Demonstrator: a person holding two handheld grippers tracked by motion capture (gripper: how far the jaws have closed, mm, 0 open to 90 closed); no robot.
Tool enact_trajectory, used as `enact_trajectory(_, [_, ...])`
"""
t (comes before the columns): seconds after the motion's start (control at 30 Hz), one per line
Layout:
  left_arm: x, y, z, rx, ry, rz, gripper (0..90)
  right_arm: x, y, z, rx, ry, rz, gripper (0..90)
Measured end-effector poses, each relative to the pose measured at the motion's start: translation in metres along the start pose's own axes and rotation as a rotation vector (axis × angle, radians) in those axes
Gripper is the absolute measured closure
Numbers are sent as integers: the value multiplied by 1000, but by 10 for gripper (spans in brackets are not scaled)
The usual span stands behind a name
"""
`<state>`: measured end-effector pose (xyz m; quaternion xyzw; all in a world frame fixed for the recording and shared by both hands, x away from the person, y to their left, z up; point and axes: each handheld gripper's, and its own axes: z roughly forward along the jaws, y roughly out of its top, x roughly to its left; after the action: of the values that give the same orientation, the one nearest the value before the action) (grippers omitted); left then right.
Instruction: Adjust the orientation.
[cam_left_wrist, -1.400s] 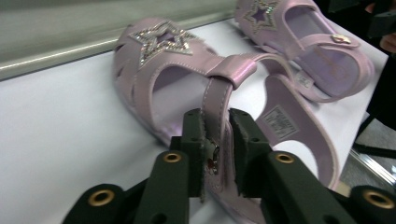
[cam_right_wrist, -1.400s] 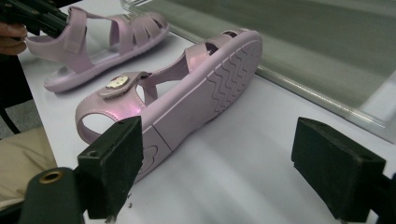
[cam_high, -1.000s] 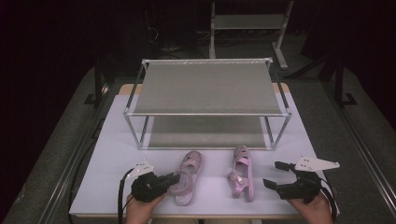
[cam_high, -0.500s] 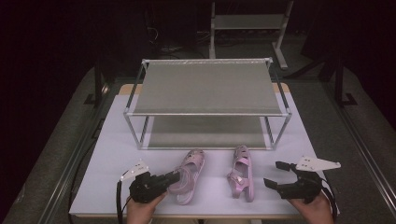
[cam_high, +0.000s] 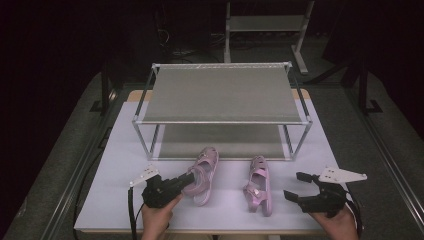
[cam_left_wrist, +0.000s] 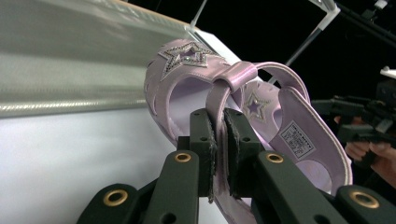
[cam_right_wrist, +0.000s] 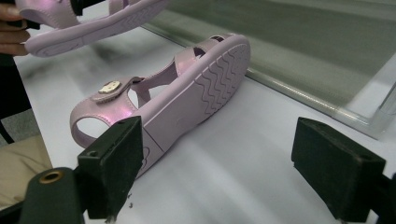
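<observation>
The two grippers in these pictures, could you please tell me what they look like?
Both are black, two-jawed tools. The left gripper has blocky jaws with worn flat pads, brass-coloured pivot rings, a pale three-cornered plate on top and a black cable trailing back. The right gripper has the same plate, and its pads are square black blocks. No sleeves can be seen.

One printed label, too small for me to read

On the insole of the pink strapped sandal (cam_left_wrist: 280, 126) pinched in my left gripper (cam_left_wrist: 219, 140) sits a small white label (cam_left_wrist: 297, 140); its dark lines of print stay illegible.
</observation>
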<state>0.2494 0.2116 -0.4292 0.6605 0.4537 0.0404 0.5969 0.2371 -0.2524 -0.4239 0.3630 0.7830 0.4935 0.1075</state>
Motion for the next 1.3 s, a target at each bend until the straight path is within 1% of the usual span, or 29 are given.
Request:
enact_trajectory(0.1, [1,1,4,-10,7,-5,830,0,1,-1,-2,-4,-1,162])
enact_trajectory(0.13, [3,3,8,-15,10,-2,830,0,1,-2,-12,-3,1,163])
enact_trajectory(0.17, [3,3,8,-15,10,-2,830,0,1,-2,-12,-3,1,163])
enact_trajectory(0.27, [6,7,17,-28,14,-4,830,0,0,-1,-5,-1,3,162])
enact_trajectory(0.43, [10,13,28,-42,4,-16,830,-1,0,-2,-14,-2,7,163])
enact_trajectory(0.53, [11,15,32,-47,5,-13,830,-2,-1,-1,-9,0,12,162])
enact_trajectory(0.6, [13,18,38,-55,7,-19,830,-1,-1,-2,-9,-3,6,162])
enact_trajectory(0.7, [15,20,42,-59,11,-25,830,-1,-1,-3,-15,-4,13,162])
enact_trajectory(0.73, [18,22,46,-67,13,-29,830,-1,-1,-3,-18,-4,11,162])
enact_trajectory(0.87, [22,24,53,-83,22,-47,829,-2,-1,-3,-12,-1,9,162])
enact_trajectory(0.93, [23,24,55,-85,24,-46,829,-2,-1,-3,-19,1,14,162])
enact_trajectory(1.0, [26,25,59,-89,28,-58,829,-2,-1,-3,-20,0,14,162])
enact_trajectory(1.13, [27,27,64,-92,31,-48,829,-2,-1,-2,-13,3,13,162])
enact_trajectory(1.17, [28,29,68,-92,31,-45,829,-2,-1,-3,-17,2,13,162])
enact_trajectory(1.27, [30,31,73,-104,33,-50,830,-2,-1,-3,-22,2,16,162])
enact_trajectory(1.3, [31,32,75,-100,40,-42,830,-2,-1,-2,-20,4,18,162])
